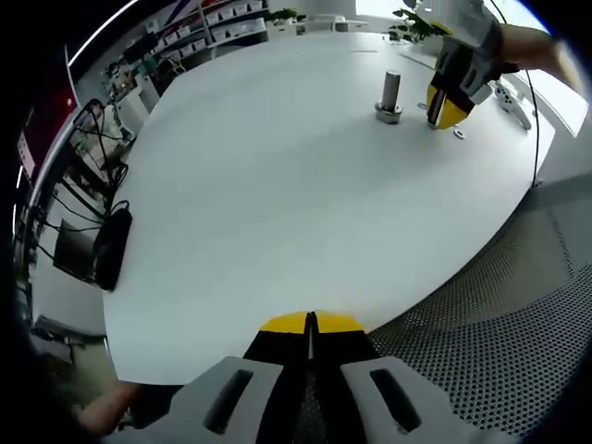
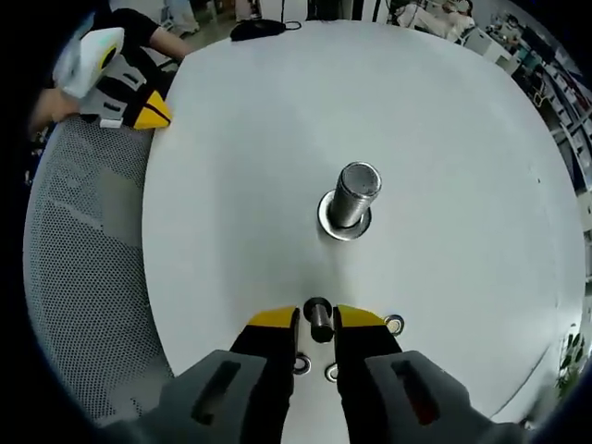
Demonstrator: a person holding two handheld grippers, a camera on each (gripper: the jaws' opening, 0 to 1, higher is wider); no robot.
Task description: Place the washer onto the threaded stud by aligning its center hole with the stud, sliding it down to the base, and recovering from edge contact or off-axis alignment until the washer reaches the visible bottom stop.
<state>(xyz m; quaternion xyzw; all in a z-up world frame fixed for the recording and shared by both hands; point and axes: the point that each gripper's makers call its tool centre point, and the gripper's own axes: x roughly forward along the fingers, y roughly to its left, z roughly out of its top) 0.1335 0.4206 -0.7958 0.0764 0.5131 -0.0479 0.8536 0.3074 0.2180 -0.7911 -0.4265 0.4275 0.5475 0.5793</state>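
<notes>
Three spare washers (image 2: pixel 395 325) peek round right gripper (image 2: pixel 317 319), partly hidden. Its jaws pinch a washer (image 2: pixel 318 320) edge-on, short of stud (image 2: pixel 355 196). Left gripper (image 1: pixel 311 323) jaws closed, empty, at table (image 1: pixel 277 203) edge.

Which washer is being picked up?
On the white table, find the upright stud, then the right gripper near it. Loose washers lie flat around its tips; the held washer alone stands on edge between the yellow tips.

grey tongs (image 2: pixel 316 319) with black jaws, yellow tips; the person's sleeve (image 2: pixel 139 26) looks black, perhaps.
</notes>
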